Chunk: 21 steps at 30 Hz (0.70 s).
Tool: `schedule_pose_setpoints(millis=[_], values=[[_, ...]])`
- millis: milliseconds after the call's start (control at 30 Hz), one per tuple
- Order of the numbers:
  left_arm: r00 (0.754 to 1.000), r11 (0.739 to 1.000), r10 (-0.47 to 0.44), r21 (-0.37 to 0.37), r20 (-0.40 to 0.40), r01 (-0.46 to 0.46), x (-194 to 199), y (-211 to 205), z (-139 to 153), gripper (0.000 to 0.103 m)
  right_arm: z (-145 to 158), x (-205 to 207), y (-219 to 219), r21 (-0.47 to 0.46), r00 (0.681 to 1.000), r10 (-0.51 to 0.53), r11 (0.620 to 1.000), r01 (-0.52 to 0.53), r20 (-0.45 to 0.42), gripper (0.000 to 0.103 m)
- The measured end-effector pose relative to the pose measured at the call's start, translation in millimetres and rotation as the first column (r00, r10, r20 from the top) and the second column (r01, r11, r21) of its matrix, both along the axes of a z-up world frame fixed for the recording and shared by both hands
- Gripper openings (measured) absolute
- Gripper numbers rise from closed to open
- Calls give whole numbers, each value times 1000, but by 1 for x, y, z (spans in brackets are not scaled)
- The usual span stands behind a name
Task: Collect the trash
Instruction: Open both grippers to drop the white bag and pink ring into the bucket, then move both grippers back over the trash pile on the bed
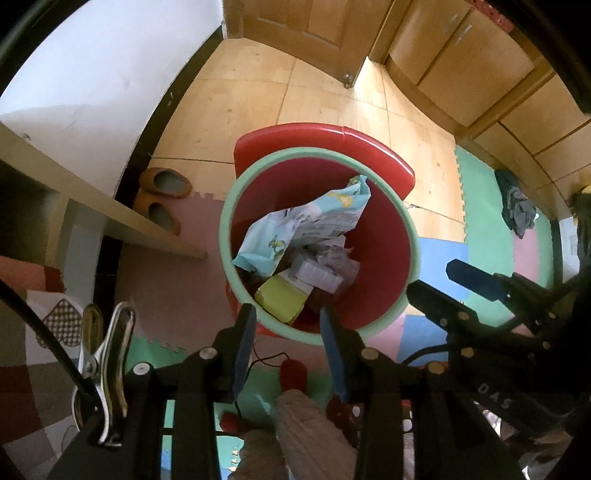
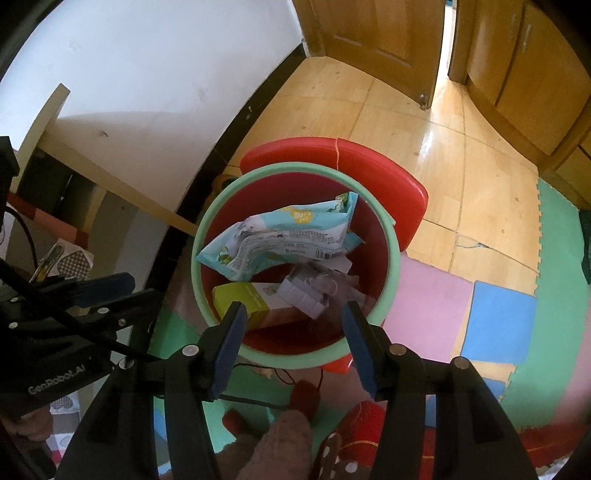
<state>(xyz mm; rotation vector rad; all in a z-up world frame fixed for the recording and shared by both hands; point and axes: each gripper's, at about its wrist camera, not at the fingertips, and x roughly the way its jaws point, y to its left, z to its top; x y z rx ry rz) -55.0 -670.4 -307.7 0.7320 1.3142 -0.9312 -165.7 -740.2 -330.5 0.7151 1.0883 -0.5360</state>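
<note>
A red trash bin with a mint-green rim [image 1: 413, 236] [image 2: 392, 236] stands on the floor below both grippers. Inside lie a light blue wipes packet [image 1: 310, 221] [image 2: 280, 236], a yellow-green box [image 1: 280, 297] [image 2: 240, 299] and a white crumpled carton [image 1: 317, 273] [image 2: 303, 297]. My left gripper [image 1: 288, 332] hovers open over the bin's near rim, with nothing between its fingers. My right gripper [image 2: 295, 328] is open too, above the near rim and holding nothing. In the left wrist view the right gripper [image 1: 436, 284] shows at the right; in the right wrist view the left gripper [image 2: 110, 291] shows at the left.
The bin's red lid [image 1: 332, 140] [image 2: 369, 155] stands open behind it. Coloured foam mats [image 1: 487, 221] [image 2: 498, 317] cover the near floor. Slippers [image 1: 166, 181] lie by a wooden shelf [image 1: 110, 218]. A door [image 2: 380, 33] and cabinets [image 1: 461, 55] stand beyond. A knitted sleeve [image 1: 306, 435] is under the grippers.
</note>
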Motion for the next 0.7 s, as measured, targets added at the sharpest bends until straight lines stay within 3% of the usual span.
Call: schedule_pose_setpoints(millis=[333,700], values=[[999,998,37,-51,-10,-38,0,27,41,38,27,-3,23,-14,1000,17,1000,-17,15,55],[994,984,110,-144,12,-107,20,89,109,38,91,10,66,-72,995,73,995,-68,75,55]])
